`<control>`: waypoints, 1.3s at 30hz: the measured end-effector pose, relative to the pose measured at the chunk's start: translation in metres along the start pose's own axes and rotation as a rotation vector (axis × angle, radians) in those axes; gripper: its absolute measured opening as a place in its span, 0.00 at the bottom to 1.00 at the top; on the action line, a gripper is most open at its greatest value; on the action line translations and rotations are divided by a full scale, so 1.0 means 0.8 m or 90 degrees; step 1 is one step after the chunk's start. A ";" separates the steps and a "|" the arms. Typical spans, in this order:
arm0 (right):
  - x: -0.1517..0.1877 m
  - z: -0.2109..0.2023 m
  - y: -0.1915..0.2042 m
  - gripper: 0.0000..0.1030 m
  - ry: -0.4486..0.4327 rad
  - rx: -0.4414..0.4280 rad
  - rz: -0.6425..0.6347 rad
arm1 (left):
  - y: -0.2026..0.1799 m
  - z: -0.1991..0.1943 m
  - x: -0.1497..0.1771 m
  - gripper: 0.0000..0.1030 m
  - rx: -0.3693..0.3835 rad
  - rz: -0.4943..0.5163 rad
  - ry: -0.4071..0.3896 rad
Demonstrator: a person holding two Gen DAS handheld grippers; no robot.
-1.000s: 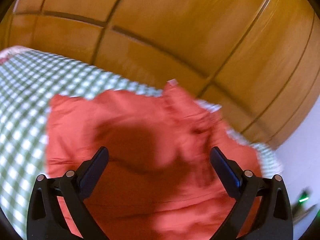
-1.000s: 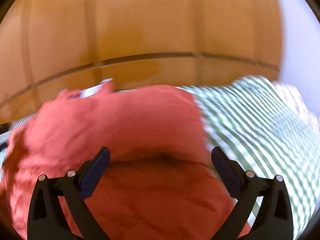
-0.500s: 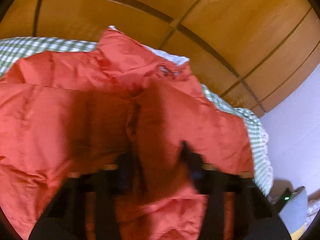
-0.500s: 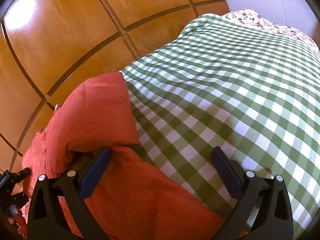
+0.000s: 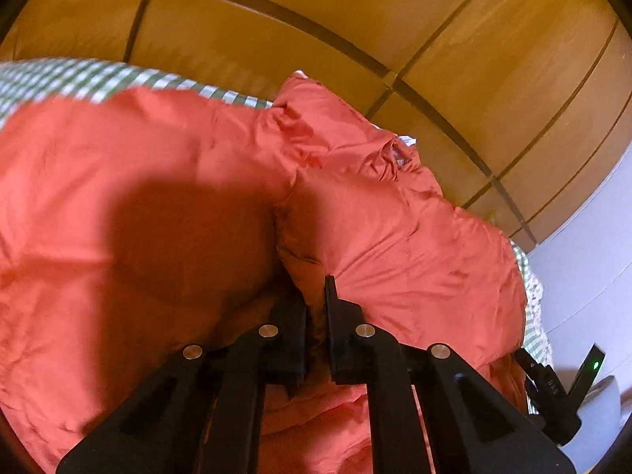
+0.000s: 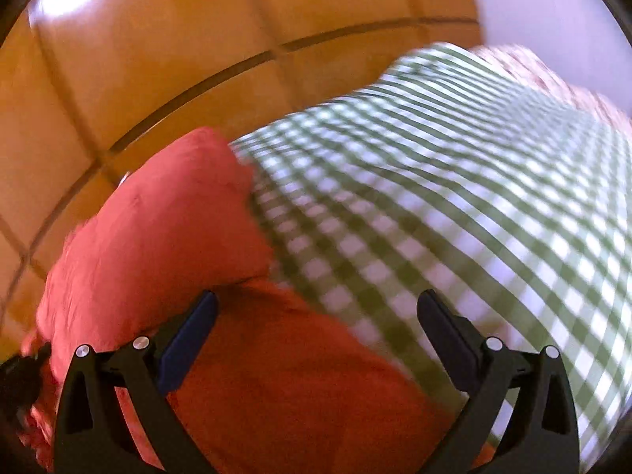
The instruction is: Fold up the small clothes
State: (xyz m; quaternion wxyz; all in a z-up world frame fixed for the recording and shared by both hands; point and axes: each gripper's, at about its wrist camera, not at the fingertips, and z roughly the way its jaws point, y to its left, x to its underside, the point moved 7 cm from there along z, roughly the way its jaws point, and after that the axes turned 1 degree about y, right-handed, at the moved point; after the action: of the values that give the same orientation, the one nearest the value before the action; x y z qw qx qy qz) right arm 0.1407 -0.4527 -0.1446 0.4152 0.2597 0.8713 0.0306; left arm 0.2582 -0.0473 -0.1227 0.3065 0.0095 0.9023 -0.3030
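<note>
A red-orange garment (image 5: 166, 181) lies spread and rumpled on a green-and-white checked cloth (image 5: 79, 75). My left gripper (image 5: 315, 296) is shut on a raised fold of the red-orange garment near its middle, the cloth pinched between the two pads. In the right wrist view the same garment (image 6: 166, 237) fills the lower left, with one part folded over towards the wooden wall. My right gripper (image 6: 316, 328) hangs open just above the garment's edge, nothing between its fingers (image 6: 189, 331). The checked cloth (image 6: 454, 197) stretches away to the right.
A wooden panelled wall (image 5: 316, 31) runs close behind the bed. At the lower right of the left wrist view sits a dark device with a green light (image 5: 588, 371) beside a pale wall (image 5: 592, 256). A floral fabric (image 6: 553, 79) borders the checked cloth's far end.
My left gripper went from wide open to shut, sinking onto the garment and pinching a fold. The right gripper stayed open and shifted towards the garment's right edge.
</note>
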 end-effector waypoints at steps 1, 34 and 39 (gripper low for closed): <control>-0.001 0.005 0.013 0.98 0.013 0.005 -0.041 | 0.002 -0.003 0.000 0.07 0.006 -0.004 -0.005; -0.078 0.157 0.014 0.98 0.059 0.140 -0.093 | -0.001 0.006 0.017 0.34 0.004 0.045 0.014; -0.076 0.155 0.009 0.98 0.055 0.133 -0.083 | -0.006 0.014 0.020 0.35 -0.022 0.076 0.025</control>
State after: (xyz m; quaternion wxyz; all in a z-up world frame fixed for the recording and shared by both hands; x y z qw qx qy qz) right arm 0.2671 -0.4954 -0.1807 0.3494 0.2427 0.9018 -0.0763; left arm 0.2502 -0.0605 -0.1363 0.3065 0.0641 0.9111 -0.2681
